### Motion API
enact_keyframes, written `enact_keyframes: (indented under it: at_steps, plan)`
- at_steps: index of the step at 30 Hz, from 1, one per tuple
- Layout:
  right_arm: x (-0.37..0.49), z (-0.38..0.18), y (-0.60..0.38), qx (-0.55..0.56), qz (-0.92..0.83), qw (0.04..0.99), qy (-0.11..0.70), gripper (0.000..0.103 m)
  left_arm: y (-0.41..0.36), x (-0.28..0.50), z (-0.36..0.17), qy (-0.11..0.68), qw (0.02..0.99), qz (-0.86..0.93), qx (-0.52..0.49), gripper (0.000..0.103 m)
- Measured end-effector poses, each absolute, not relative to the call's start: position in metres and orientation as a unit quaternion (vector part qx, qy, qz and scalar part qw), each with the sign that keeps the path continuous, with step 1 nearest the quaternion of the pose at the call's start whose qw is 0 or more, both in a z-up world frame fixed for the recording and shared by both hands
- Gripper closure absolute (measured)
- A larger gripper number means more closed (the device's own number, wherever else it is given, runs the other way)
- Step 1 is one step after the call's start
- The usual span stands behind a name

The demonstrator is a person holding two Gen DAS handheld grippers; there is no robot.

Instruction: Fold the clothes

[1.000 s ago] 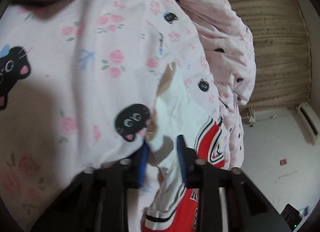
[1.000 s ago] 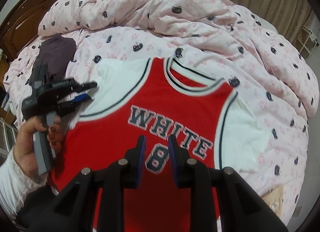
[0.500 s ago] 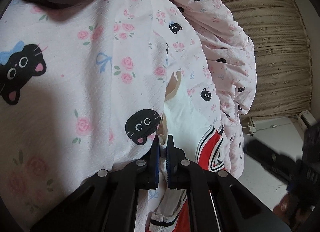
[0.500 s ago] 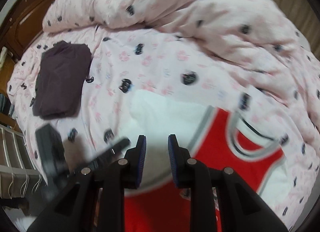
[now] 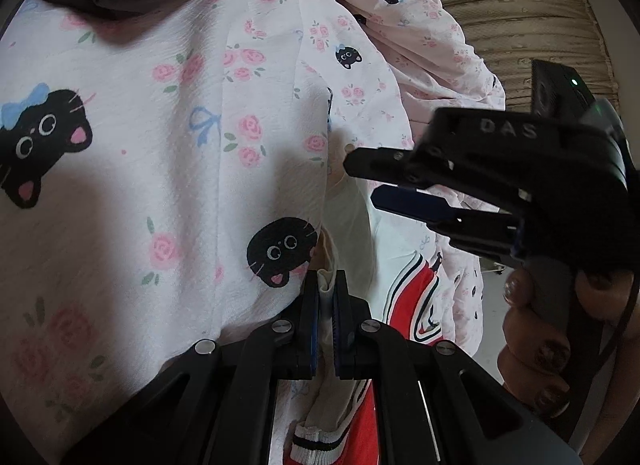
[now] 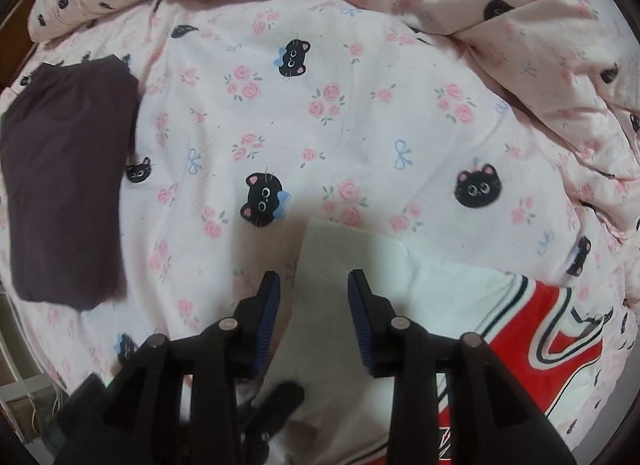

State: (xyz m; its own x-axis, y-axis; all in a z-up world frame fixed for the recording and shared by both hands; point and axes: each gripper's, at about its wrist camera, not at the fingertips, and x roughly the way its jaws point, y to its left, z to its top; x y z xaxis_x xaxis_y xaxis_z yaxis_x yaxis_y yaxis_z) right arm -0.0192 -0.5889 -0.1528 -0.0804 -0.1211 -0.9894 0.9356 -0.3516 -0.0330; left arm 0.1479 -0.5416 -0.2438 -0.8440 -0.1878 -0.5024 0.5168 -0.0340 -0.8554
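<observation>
A red and white basketball jersey [image 6: 540,325] lies flat on the bed, its white sleeve [image 6: 344,257] pointing toward the dark garment. My left gripper [image 5: 328,293] is shut on the edge of that white sleeve [image 5: 352,233], low against the sheet. My right gripper [image 6: 314,297] hovers open just over the sleeve's corner, its jaws wide apart with nothing between them. In the left wrist view the right gripper [image 5: 362,180] comes in from the right, held by a hand [image 5: 536,345]. One finger of the left gripper [image 6: 280,397] shows at the bottom of the right wrist view.
A pink sheet [image 6: 360,113] printed with black cats and roses covers the bed. A folded dark purple garment [image 6: 64,185] lies at the left. A bunched duvet [image 6: 520,25] runs along the far side. A curtain [image 5: 540,25] and floor lie beyond the bed's edge.
My left gripper closed on the sleeve edge and stayed shut. My right gripper swung from over the jersey's chest to the left sleeve and opened wider, now close to the left gripper.
</observation>
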Motion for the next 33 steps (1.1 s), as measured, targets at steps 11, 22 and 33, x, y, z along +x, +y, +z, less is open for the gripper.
enact_keyframes:
  at_steps: [11, 22, 33]
  plan:
    - [-0.006, -0.184, -0.603, 0.507, -0.632, 0.38, 0.446, 0.086, -0.541, 0.147, -0.244, 0.647, 0.254, -0.707, 0.131, 0.099]
    - [-0.029, -0.133, -0.571, 0.501, -0.655, 0.415, 0.385, 0.097, -0.535, 0.134, -0.21, 0.579, 0.252, -0.763, 0.138, 0.099]
    - [-0.076, -0.081, -0.507, 0.509, -0.682, 0.463, 0.248, 0.101, -0.52, 0.116, -0.174, 0.481, 0.234, -0.828, 0.17, 0.099]
